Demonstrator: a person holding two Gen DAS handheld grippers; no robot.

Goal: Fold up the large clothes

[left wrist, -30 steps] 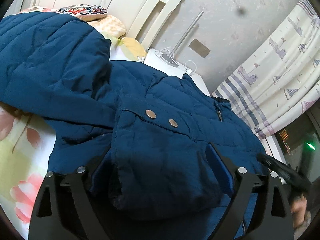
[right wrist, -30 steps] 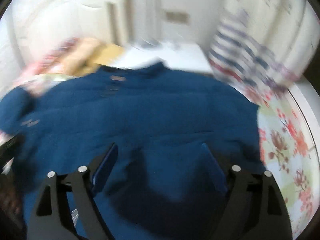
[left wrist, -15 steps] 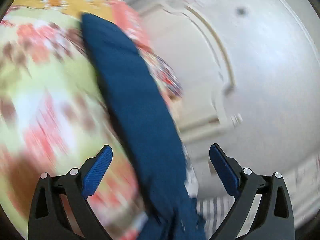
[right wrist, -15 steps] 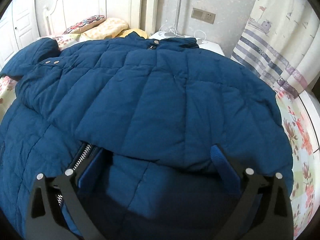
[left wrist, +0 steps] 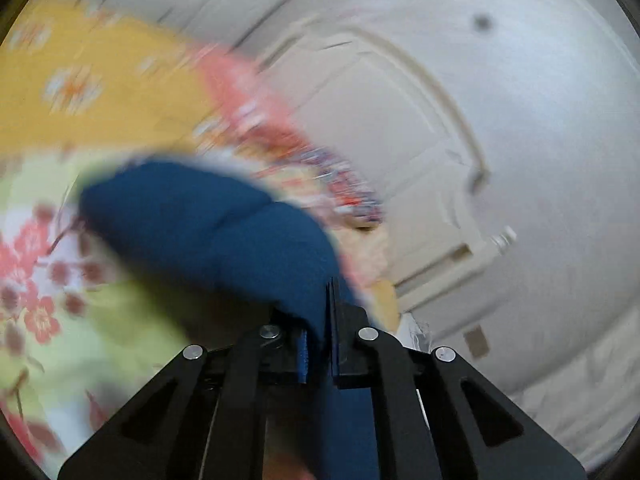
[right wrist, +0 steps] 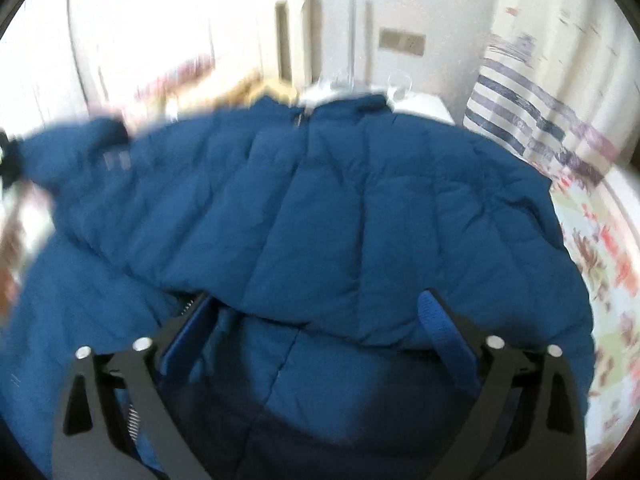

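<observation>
Jacket (right wrist: 320, 216): blue, quilted; left hand-held gripper (left wrist: 319, 344) pinches it, right (right wrist: 316, 332) closing, unpressed.

Navy quilted jacket (right wrist: 320, 216), floral bedsheet (right wrist: 600, 264)

Floral bedsheet (right wrist: 600, 264), white headboard (left wrist: 400, 128), striped curtain (right wrist: 532, 120), grey wall w/ switch plate (right wrist: 402, 42)

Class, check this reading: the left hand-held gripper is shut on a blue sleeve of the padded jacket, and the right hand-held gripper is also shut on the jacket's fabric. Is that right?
Not quite. The left hand-held gripper is indeed shut on the blue sleeve, but the right hand-held gripper is not: in the right wrist view its jaws stand wide apart and are closing over the jacket, the pads not pressing on any fabric.
</observation>
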